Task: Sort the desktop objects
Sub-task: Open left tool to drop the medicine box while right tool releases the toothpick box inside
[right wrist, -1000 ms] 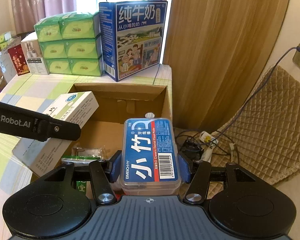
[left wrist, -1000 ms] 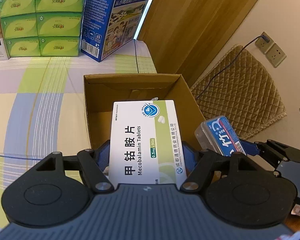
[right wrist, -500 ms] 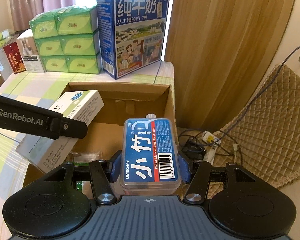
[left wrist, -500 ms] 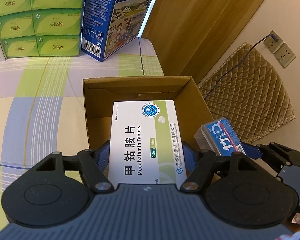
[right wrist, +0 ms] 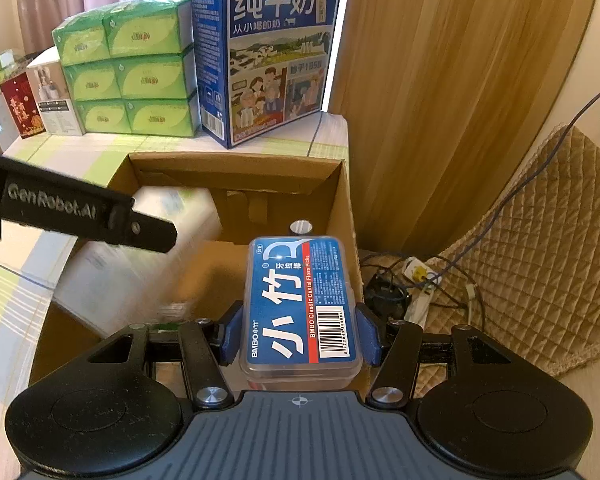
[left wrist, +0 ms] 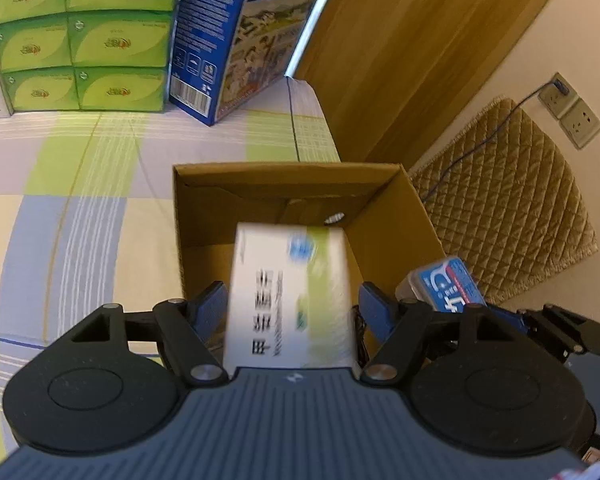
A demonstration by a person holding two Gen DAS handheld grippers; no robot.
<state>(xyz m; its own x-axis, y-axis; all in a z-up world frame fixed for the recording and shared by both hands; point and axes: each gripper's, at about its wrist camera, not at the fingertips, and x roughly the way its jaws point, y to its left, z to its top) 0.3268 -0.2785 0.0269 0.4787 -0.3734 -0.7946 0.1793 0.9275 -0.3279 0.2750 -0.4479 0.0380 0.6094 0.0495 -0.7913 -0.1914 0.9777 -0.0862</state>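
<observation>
A white and green Mecobalamin tablet box [left wrist: 288, 292] is motion-blurred over the open cardboard box [left wrist: 396, 236]. My left gripper [left wrist: 292, 308] is open, with a gap between each blue pad and the tablet box. In the right wrist view the tablet box [right wrist: 140, 264] tilts down into the cardboard box [right wrist: 236, 176] below the left gripper's black finger [right wrist: 80, 212]. My right gripper [right wrist: 300, 332] is shut on a clear dental floss pick case with a blue label [right wrist: 300, 300], above the carton's right front corner. That case [left wrist: 446, 284] also shows in the left wrist view.
Stacked green tissue packs [right wrist: 132, 76] and a blue milk carton [right wrist: 268, 56] stand behind the cardboard box on the checked tablecloth [left wrist: 80, 208]. A wooden-toned curtain [right wrist: 440, 80], a quilted cushion [right wrist: 540, 248] and a power strip with cables [right wrist: 416, 276] lie to the right.
My left gripper's fingers have parted and the tablet box has slipped free, blurring as it drops toward the cardboard box. The right gripper still holds the floss case over the carton.
</observation>
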